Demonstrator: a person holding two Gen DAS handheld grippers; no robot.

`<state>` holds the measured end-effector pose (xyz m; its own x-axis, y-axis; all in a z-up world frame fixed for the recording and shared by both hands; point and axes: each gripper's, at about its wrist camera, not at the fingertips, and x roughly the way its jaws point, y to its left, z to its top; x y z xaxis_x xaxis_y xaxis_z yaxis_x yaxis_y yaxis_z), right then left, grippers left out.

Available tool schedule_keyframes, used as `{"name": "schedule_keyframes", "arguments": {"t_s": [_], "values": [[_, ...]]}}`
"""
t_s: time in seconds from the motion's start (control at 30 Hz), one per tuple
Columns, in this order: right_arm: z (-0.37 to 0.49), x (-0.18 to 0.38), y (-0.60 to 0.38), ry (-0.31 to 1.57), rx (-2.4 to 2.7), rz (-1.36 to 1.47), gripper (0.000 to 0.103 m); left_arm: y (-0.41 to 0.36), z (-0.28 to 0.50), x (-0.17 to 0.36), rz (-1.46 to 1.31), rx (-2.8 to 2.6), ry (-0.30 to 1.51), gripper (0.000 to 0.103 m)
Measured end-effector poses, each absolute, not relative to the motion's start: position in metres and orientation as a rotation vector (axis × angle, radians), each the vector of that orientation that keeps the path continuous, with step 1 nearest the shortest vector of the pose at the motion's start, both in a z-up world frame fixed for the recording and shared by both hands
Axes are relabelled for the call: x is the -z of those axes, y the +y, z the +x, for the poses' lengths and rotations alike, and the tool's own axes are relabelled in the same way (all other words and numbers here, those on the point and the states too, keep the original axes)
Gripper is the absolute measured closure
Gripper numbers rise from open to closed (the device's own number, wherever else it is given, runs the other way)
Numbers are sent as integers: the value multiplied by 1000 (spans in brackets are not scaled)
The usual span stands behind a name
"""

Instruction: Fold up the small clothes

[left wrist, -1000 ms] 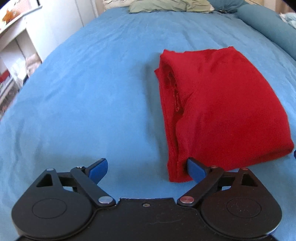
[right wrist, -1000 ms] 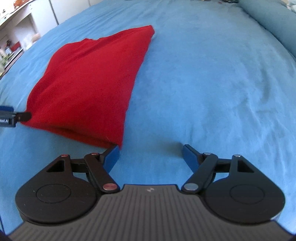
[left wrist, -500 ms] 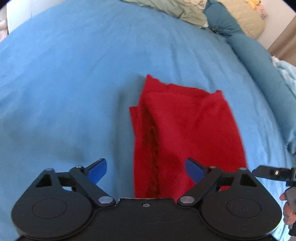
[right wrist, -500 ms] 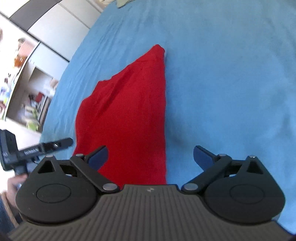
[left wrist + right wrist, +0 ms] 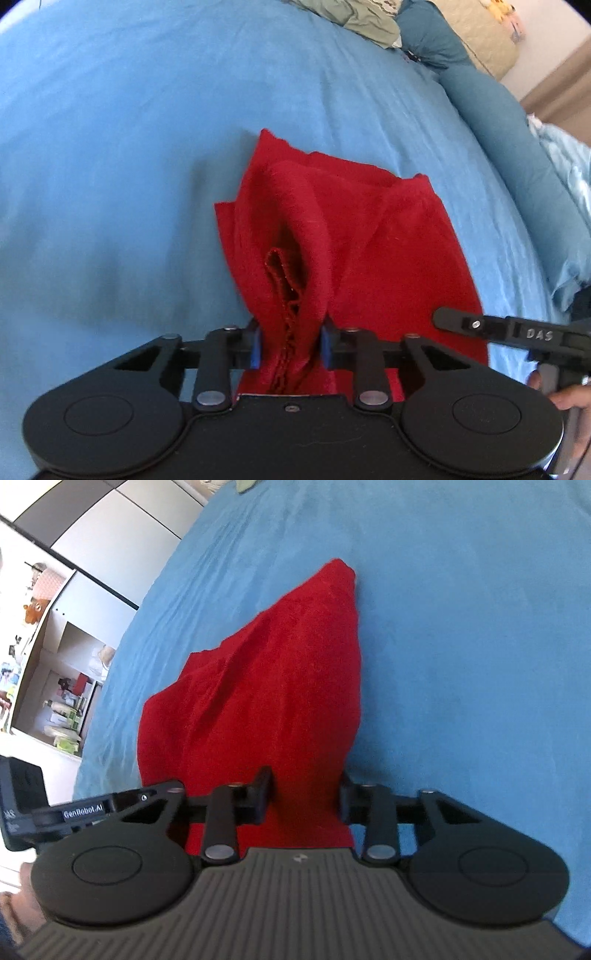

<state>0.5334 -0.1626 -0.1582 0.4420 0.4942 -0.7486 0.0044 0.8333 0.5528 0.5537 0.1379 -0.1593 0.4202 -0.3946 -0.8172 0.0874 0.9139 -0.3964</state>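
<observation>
Left wrist view: the left gripper (image 5: 289, 346) pinches the near, hemmed edge of the red garment (image 5: 369, 251), which lies on the blue bedspread (image 5: 129, 147). The right gripper (image 5: 306, 799) seems clamped on the garment's other near edge. Beyond the garment, bare bedspread runs to the green pillow (image 5: 354, 18).

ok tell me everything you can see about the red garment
The red garment is a small piece of plain, soft, slightly fuzzy cloth, folded into several layers on the blue bedsheet. A stitched hem shows inside the open folds on its left side. Its near edge is lifted and bunched; its far end lies on the sheet, tapering to a corner. The left gripper is shut on one near corner and the right gripper on the other.
</observation>
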Motion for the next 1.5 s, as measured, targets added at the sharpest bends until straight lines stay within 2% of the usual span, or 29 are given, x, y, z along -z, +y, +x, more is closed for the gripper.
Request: {"name": "schedule_keyframes", "arguments": {"t_s": [0.2,0.37,0.5,0.67,0.73,0.77,0.8,0.83,0.87,0.9,0.97,1.3,1.4,1.5], "values": [[523,126,-162,1017,-346,486,65,120,518,119,-253,318,1018,79],[474,88,-184,999,-352,459,65,83,460,95,-222,328,1015,79],[426,76,-209,1016,-321,437,65,55,410,96,-240,340,1029,79],[379,96,-235,1051,-279,427,64,24,383,114,-178,343,1044,79],[367,109,-242,1046,-266,428,61,15,373,120,-100,318,1028,75],[362,114,-246,1036,-260,425,55,12,369,122,-59,297,1014,67],[358,118,-248,1025,-243,418,44,11,367,121,-27,274,1001,50],[354,119,-251,1013,-218,405,37,10,364,120,-1,255,982,42],[350,119,-252,1001,-199,396,22,10,359,118,15,245,957,26],[345,116,-254,980,-188,391,11,10,354,116,33,234,928,20],[336,110,-259,935,-166,367,5,10,348,114,72,204,900,20],[312,144,-265,876,-126,115,5,11,322,153,148,97,773,17],[299,145,-266,816,-123,116,5,10,314,145,142,69,733,19],[287,122,-260,749,-114,111,5,9,294,118,173,40,666,19]]}}
